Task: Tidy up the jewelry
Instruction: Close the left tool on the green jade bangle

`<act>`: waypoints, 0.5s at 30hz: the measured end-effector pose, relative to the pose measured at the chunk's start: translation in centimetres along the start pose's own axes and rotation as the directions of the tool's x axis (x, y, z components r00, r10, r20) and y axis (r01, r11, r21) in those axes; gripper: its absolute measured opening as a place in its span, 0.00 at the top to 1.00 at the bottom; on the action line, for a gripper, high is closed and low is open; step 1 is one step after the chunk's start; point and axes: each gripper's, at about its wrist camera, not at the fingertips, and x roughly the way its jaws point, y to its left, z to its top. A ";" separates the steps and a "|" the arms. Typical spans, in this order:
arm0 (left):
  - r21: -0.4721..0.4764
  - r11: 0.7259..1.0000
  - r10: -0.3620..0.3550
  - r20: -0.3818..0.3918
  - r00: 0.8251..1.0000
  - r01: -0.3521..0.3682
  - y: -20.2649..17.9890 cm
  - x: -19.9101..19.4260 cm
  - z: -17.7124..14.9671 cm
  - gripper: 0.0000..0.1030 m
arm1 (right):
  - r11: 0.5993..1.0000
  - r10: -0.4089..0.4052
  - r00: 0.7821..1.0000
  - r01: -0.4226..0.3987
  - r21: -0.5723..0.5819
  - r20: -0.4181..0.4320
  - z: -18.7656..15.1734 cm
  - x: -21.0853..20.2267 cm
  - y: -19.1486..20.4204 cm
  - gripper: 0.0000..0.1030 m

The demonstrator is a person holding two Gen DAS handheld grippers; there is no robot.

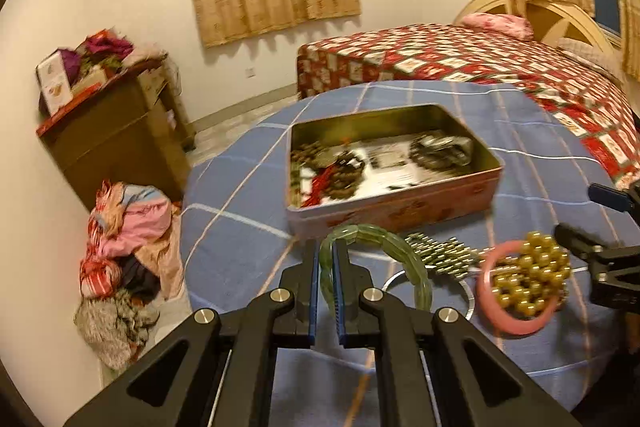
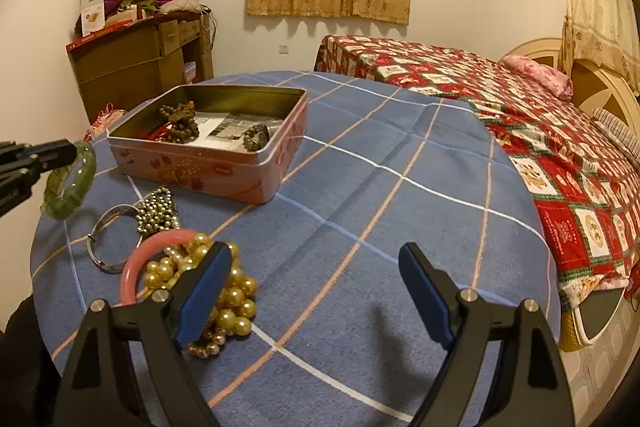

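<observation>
Green bangle (image 1: 376,259) clamped in left gripper (image 1: 329,291), right gripper (image 2: 316,291) wide/empty, no legible txt on tin (image 2: 208,167).

Motion blur smears the tin's (image 1: 394,163) contents in the left wrist view. The right gripper (image 1: 608,227) is cut off by that view's edge. A blue pad (image 2: 204,291) covers part of the gold beads (image 2: 232,303).

Left gripper (image 1: 329,263) angled downward, its blue pads pinched tight on the rim of a green bangle (image 1: 376,247) lifted just short of the tin (image 1: 396,203), right gripper (image 2: 316,291) angled downward, jaws spread wide, nothing between them, right of the bangle
</observation>
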 end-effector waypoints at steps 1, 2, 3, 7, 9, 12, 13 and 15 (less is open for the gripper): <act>-0.008 1.000 0.003 -0.007 1.000 -0.003 0.3 0.2 -0.2 0.95 | 1.000 0.008 1.000 -0.008 0.001 0.001 0.0 -0.1 0.1 0.16; -0.012 1.000 0.006 -0.012 1.000 -0.007 0.4 0.4 -0.4 0.95 | 1.000 0.019 1.000 -0.019 0.000 0.003 0.0 -0.2 0.3 0.18; -0.020 1.000 0.005 -0.017 1.000 -0.006 0.6 0.6 -0.6 0.95 | 1.000 0.024 1.000 -0.024 -0.001 0.004 0.1 -0.3 0.4 0.19; -0.029 1.000 -0.004 -0.029 1.000 0.003 0.5 1.1 -1.0 0.95 | 0.998 0.062 0.998 -0.062 -0.006 0.013 0.3 -0.7 1.2 0.22; -0.028 1.000 -0.008 -0.031 0.999 0.008 0.4 1.2 -1.0 0.95 | 0.997 0.075 0.997 -0.074 -0.020 0.015 0.4 -0.7 1.8 0.25; -0.016 1.000 0.008 -0.025 1.000 -0.008 0.2 1.1 -1.1 0.95 | 0.995 0.086 0.996 -0.085 -0.042 0.019 0.4 -0.8 2.5 0.31; -0.016 1.000 0.013 -0.023 1.000 -0.013 0.3 1.1 -1.1 0.95 | 0.996 0.083 0.996 -0.082 -0.047 0.022 0.4 -0.9 2.6 0.32; -0.024 1.000 0.016 -0.024 1.000 -0.017 0.5 1.1 -1.1 0.95 | 0.995 0.086 0.996 -0.085 -0.047 0.020 0.5 -0.8 2.7 0.34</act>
